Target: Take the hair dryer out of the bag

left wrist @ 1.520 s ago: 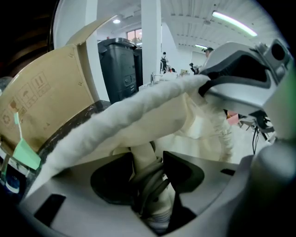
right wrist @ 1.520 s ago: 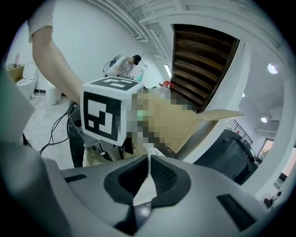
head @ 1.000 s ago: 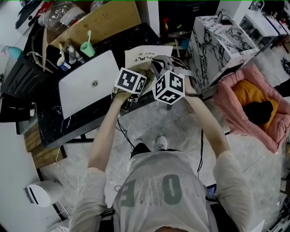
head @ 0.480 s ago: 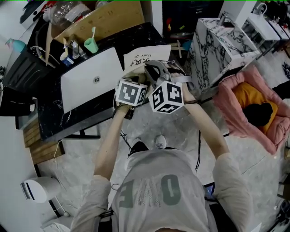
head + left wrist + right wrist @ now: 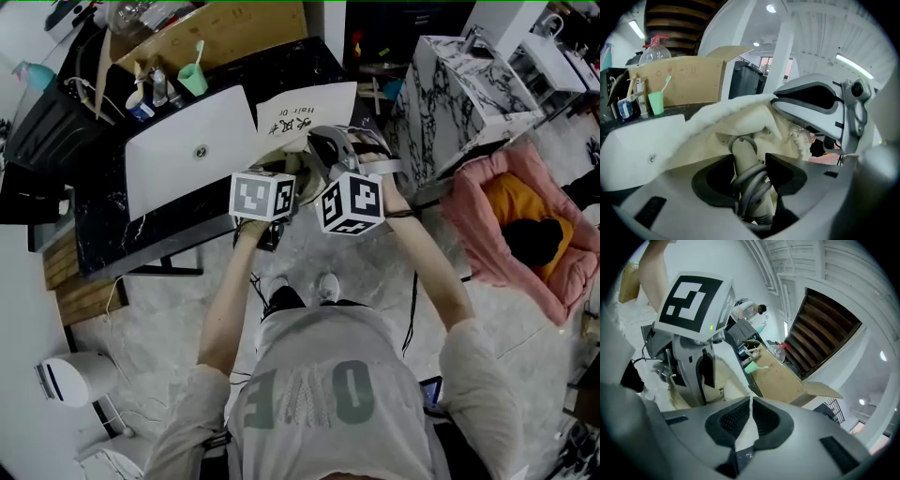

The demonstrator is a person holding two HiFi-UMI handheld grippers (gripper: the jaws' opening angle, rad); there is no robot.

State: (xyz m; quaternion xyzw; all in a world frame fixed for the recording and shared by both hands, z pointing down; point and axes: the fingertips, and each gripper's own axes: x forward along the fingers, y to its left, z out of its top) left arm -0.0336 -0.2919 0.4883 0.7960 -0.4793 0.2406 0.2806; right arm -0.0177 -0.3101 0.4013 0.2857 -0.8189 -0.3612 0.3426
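A cream cloth bag [image 5: 723,118] lies at the black table's front edge [image 5: 159,258]. Out of its mouth sticks the hair dryer's pale handle [image 5: 743,149], with its grey cord [image 5: 751,188] wound round it. My left gripper [image 5: 749,161] is shut on that handle, its pads pressing the cord from both sides. My right gripper [image 5: 749,405] is shut on a thin fold of the bag's cloth [image 5: 745,430] just to the right. In the head view both marker cubes [image 5: 261,195] [image 5: 352,202] hide the bag's mouth. The dryer's head stays hidden inside the bag.
A paper sign [image 5: 305,108] lies behind the bag and a white slab [image 5: 192,155] to its left. A green cup with a toothbrush [image 5: 194,80] and a cardboard box [image 5: 225,33] stand at the back. A marbled cabinet [image 5: 450,84] and a pink pet bed [image 5: 516,225] are at right.
Both grippers have drawn back a little from the table toward the person, and the left marker cube has rolled. Both grips look the same as before.
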